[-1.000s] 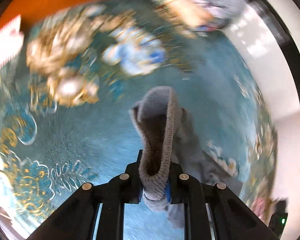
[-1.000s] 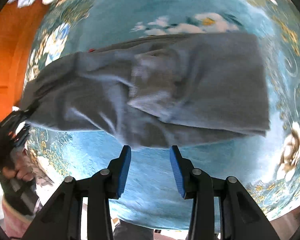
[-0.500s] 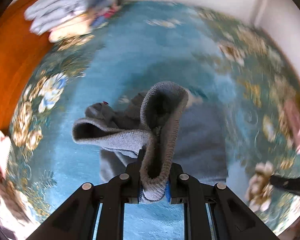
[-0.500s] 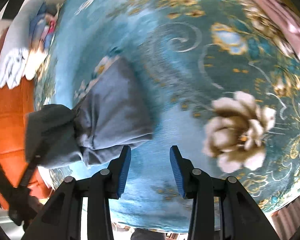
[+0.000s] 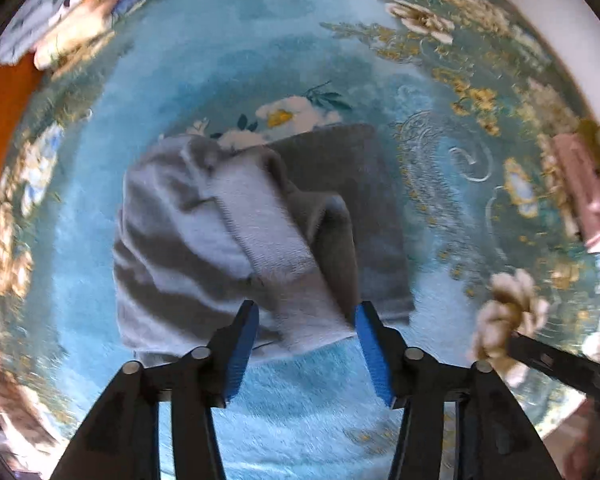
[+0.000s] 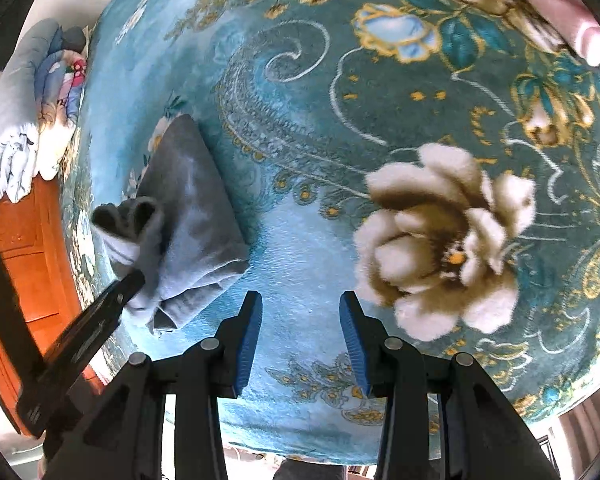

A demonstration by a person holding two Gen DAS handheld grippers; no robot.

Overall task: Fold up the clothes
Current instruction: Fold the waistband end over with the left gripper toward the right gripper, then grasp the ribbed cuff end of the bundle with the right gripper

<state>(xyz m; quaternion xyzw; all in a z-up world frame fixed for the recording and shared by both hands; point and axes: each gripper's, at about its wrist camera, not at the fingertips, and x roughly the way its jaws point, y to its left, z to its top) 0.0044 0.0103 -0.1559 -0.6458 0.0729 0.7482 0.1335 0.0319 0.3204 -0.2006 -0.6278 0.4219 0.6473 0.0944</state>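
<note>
On my left wrist view, a teal blanket [image 5: 204, 92] with gold and cream flowers fills the frame. At centre lies the grey garment [image 5: 236, 232], bunched into a loose heap, its ribbed cuff draped toward six o'clock. At eleven o'clock a stack of folded bedding [image 5: 64, 12] sits at the blanket's edge, beside orange wood [image 5: 4, 92]. At three o'clock there is a pink cloth [image 5: 584, 192], too blurred for me to tell more. At four o'clock the black finger of the other tool pokes in over a cream flower.

My left tool [image 5: 306, 344] points forward over the garment. Its blue-padded jaws stand apart, and the cuff lies between them; I cannot tell if the pads touch it.

On my right wrist view, the same blanket [image 6: 340, 160] spreads wide, with a large cream flower [image 6: 444, 240] at three o'clock. The grey garment [image 6: 188, 208] sits at nine o'clock, its flat half lying on the blanket, its cuffed end humped at the left. The left tool [image 6: 132, 280] reaches in from eight o'clock, its tip at that humped end. The folded bedding [image 6: 24, 112] lies at ten o'clock, the orange wood [image 6: 20, 232] below it. The pink cloth [image 6: 572, 4] shows at one o'clock.

My right tool [image 6: 300, 340] hovers over bare blanket, jaws apart, nothing between them, well clear of the garment.
</note>
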